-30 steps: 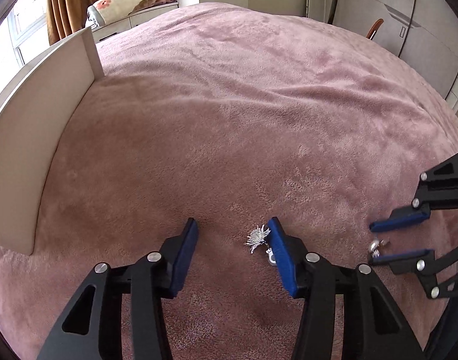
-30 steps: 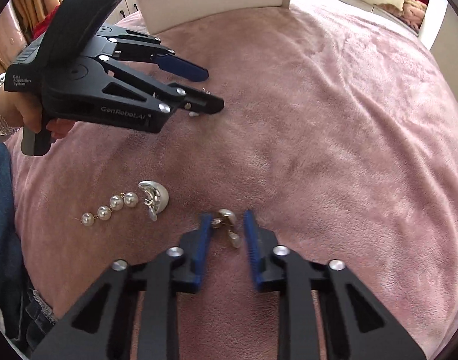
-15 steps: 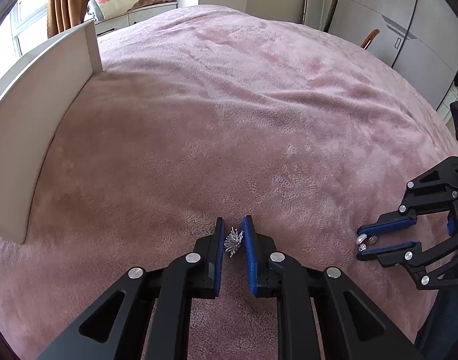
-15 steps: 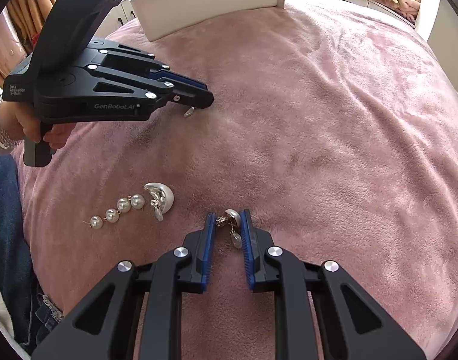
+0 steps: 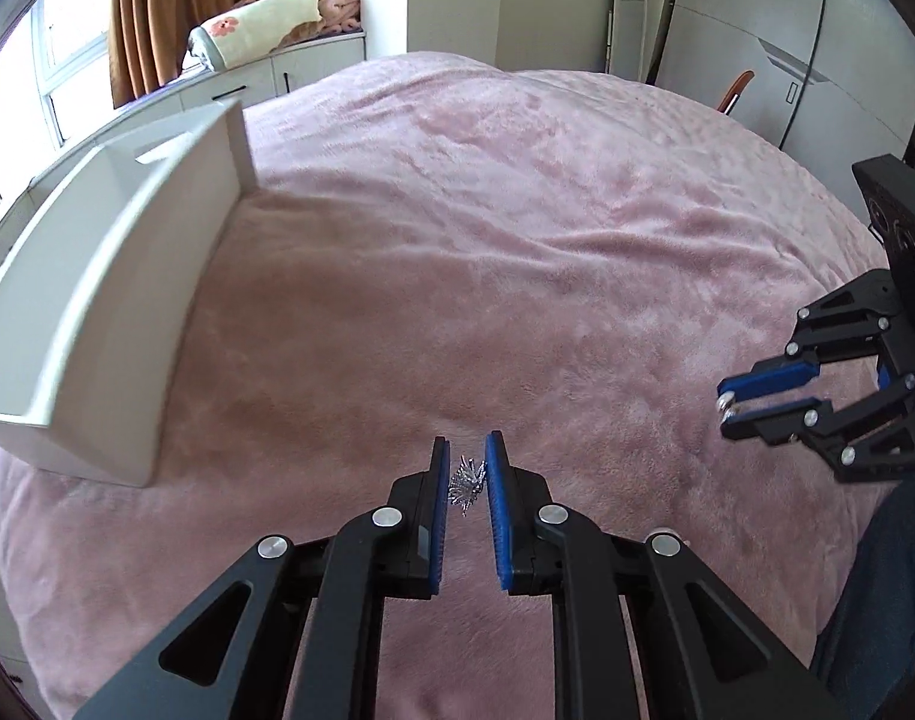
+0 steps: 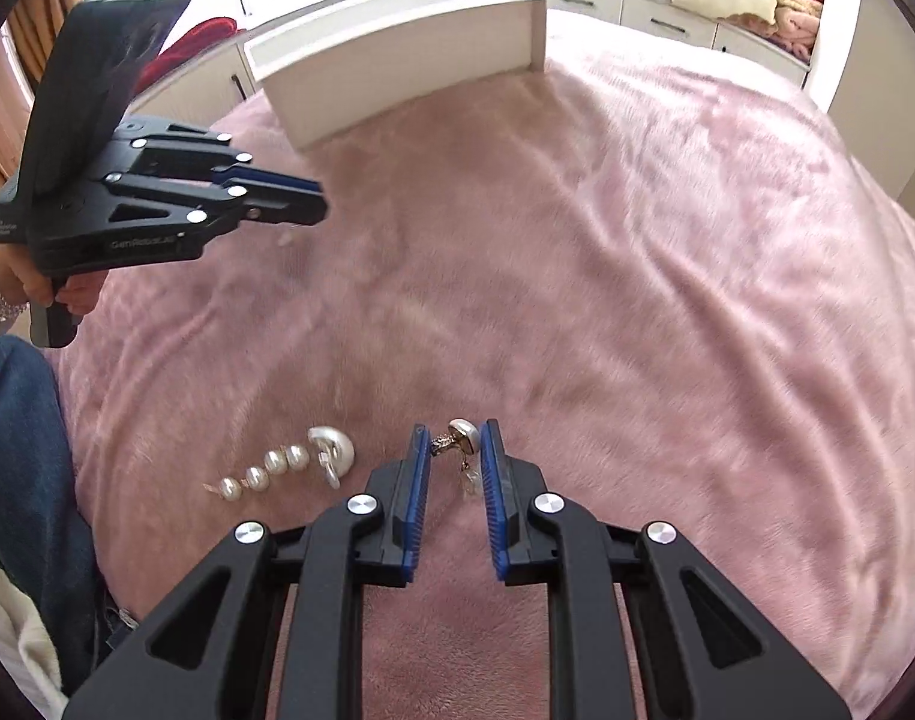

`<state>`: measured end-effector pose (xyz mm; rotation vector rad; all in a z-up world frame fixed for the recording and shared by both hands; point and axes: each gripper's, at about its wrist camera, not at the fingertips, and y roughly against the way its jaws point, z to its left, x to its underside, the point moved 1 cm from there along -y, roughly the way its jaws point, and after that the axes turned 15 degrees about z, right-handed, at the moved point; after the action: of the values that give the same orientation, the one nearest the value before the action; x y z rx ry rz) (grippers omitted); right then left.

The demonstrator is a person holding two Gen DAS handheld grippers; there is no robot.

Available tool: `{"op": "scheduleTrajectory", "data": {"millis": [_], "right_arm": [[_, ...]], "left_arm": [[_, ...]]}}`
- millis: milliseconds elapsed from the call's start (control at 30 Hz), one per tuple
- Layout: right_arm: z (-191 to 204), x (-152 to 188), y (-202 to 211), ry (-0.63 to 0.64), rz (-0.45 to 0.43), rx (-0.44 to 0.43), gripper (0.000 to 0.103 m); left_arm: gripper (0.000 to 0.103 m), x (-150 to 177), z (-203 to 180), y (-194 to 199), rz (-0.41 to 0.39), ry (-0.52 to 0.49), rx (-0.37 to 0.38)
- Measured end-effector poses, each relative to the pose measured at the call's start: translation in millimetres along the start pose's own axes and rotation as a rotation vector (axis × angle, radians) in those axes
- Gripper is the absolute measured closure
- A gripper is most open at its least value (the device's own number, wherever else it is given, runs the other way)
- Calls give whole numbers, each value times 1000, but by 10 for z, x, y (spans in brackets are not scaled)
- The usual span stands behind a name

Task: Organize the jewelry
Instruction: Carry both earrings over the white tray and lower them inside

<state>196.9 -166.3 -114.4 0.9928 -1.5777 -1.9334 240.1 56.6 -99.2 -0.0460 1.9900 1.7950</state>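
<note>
**Two earrings lifted, one pair of pearls left on the bed**

The left gripper has its blue-padded jaws clenched on a small spiky silver brooch-like ornament, held at the lower centre of the left wrist view above the pink plush bed cover. The open-topped white rectangular tray stands at the left of that frame, well apart from the jaws and up and to their left; its long wall runs from lower left toward the upper middle. What shows of its inside from here looks bare, though most of the floor is hidden by the wall.

In the right wrist view the right gripper pinches a gold-and-pearl drop earring between its jaws at lower centre, a small pendant dangling below the grip. The tray sits at the top of that frame, straight ahead of the right jaws and far off, with the left gripper in between at upper left. By that picture the left hand looks nearer to the tray, so its piece would likely go in first.

Lying on the bed at the lower left of the right wrist view, just beside the right jaws, is a silver half-moon earring with a string of four white pearls, its long axis running left to right and slightly downward to the left.
</note>
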Motion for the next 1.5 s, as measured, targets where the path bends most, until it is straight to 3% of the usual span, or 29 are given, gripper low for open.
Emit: {"op": "scheduleTrajectory", "data": {"millis": [367, 567, 800, 1000, 1200, 1500], "right_arm": [[163, -701, 765, -5, -223, 4, 85], [280, -1383, 1083, -11, -330, 9, 85], [472, -2307, 1281, 34, -395, -7, 85], [673, -3093, 1200, 37, -394, -30, 85], [783, -3685, 817, 11, -309, -30, 85], [618, -3939, 33, -95, -154, 4, 85]], "left_arm": [[86, -85, 683, 991, -151, 110, -59], [86, -220, 1139, 1392, -184, 137, -128], [86, -487, 1639, 1675, -206, 169, -195], [86, -648, 2007, 1631, -183, 207, -213], [86, -724, 2323, 1307, -140, 291, -196], [86, -745, 2531, 782, -54, 324, -203]]}}
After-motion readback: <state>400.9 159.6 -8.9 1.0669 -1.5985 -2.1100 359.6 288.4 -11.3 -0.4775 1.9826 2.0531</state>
